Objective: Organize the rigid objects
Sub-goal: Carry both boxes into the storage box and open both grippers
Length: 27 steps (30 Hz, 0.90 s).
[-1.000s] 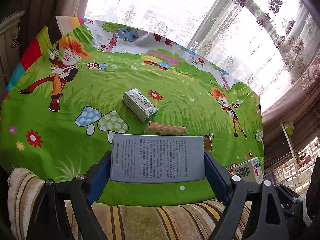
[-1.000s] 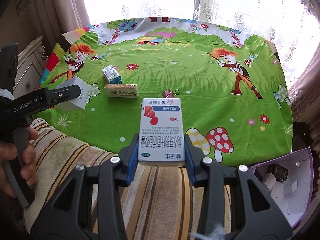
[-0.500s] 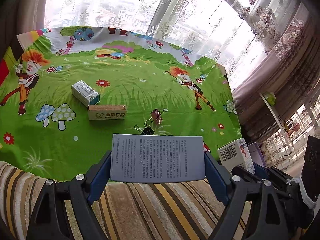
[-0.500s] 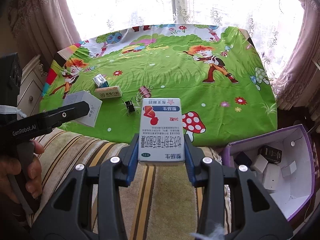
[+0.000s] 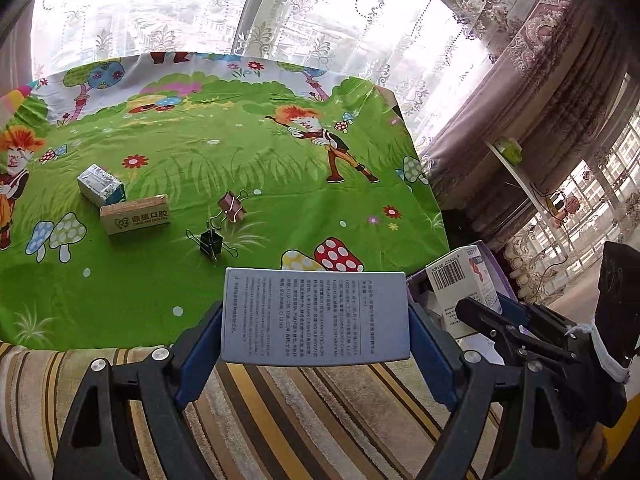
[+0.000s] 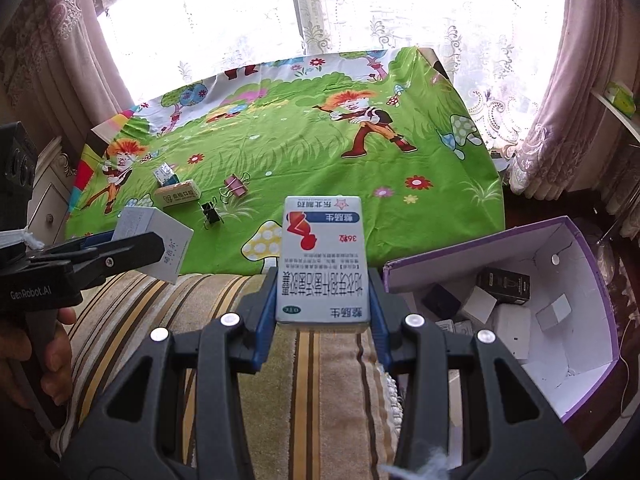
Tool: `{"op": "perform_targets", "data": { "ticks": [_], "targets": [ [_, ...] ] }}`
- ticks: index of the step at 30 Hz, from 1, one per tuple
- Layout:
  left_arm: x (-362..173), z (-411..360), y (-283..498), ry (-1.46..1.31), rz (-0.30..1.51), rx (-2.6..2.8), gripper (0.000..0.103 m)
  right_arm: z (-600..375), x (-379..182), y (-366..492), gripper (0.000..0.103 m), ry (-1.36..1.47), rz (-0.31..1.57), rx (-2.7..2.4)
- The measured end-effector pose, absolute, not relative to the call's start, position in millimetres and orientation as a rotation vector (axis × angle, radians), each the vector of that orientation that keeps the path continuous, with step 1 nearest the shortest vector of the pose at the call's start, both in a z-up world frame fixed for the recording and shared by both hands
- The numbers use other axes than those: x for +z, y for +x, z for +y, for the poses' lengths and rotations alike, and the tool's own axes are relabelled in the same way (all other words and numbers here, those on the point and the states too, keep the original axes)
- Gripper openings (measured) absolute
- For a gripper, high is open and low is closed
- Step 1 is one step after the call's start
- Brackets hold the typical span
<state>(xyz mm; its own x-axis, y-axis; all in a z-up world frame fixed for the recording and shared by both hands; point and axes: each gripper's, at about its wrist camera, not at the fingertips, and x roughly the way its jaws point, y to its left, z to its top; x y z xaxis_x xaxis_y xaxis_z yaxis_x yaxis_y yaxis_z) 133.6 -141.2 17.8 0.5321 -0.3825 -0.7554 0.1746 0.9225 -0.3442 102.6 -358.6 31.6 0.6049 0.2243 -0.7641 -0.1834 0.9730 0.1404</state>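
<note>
Green cartoon cloth (image 5: pixel 240 152) covered table by curtained window. Left gripper (image 5: pixel 316 320) clamped grey box (image 5: pixel 316 316); right gripper (image 6: pixel 322 280) clamped white box (image 6: pixel 322 256), both above striped cushion (image 6: pixel 320 368). Purple bin (image 6: pixel 560 248) sat right.

A bright green cartoon cloth (image 5: pixel 240 152), printed with spotted mushrooms, red flowers and orange-haired figures, covers the tabletop, and a blanket (image 6: pixel 320 360) striped in beige, brown and yellow lies at its near edge. The left claw (image 5: pixel 316 320), black with blue pads, carries a pale grey-blue box (image 5: pixel 316 316) with small black print; the right claw (image 6: pixel 322 296) carries a white carton (image 6: pixel 322 264) with red and blue marks. The open storage box (image 6: pixel 576 280) is purple outside and white inside.
</note>
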Motion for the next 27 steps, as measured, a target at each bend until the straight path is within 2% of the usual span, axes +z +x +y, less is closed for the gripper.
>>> {"op": "perform_targets", "data": {
  "ticks": [27],
  "targets": [
    [23, -304, 115, 0.015, 0.985, -0.764, 0.088, -493, 23, 84, 0.045, 0.179, 0.865, -0.041]
  ]
}}
